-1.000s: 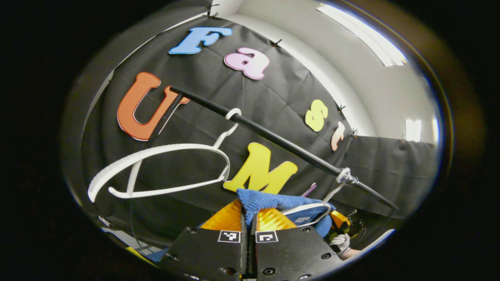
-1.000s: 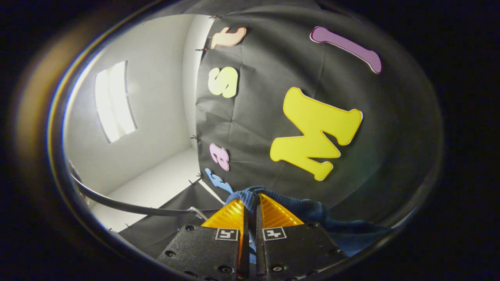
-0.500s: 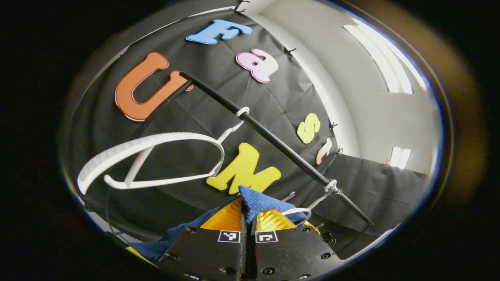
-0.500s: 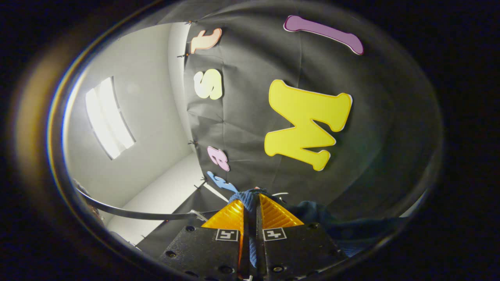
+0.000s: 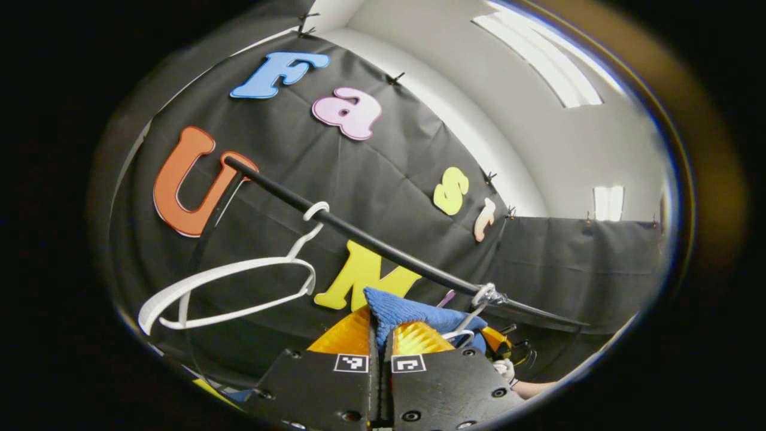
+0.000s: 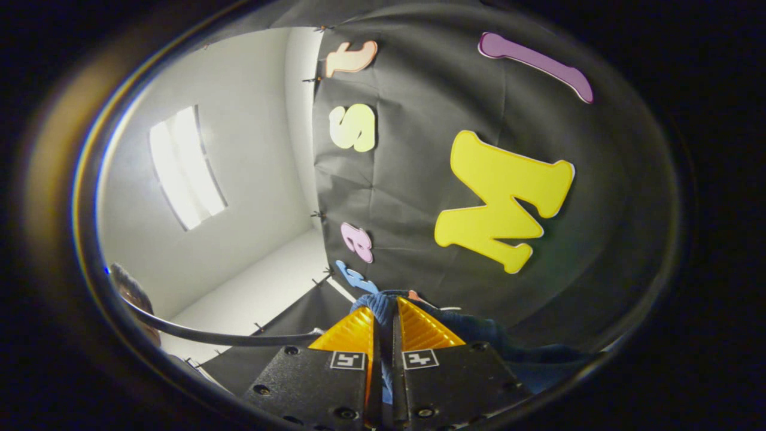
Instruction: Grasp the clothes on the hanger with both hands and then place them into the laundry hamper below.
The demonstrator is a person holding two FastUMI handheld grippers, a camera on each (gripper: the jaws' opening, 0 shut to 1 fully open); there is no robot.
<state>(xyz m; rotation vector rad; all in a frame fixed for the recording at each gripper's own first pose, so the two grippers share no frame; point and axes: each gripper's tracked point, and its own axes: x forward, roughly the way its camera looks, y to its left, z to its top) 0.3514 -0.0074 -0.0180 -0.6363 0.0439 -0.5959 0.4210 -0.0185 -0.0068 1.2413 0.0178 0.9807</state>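
Both grippers, left [image 5: 379, 326] and right [image 6: 383, 317], pinched the blue knitted garment [image 5: 413, 312] (draped over a white hanger [image 5: 464, 331] on the black rail [image 5: 383, 245]). A snag on the hanger could tear it loose.

A bare hanger [image 5: 227, 287] hangs from the rail [image 5: 371, 242], left of the left claw [image 5: 380, 326]. The cloth [image 5: 413, 312] sits between that claw's fingers, draped over a second hanger [image 5: 464, 332] farther along the rail.
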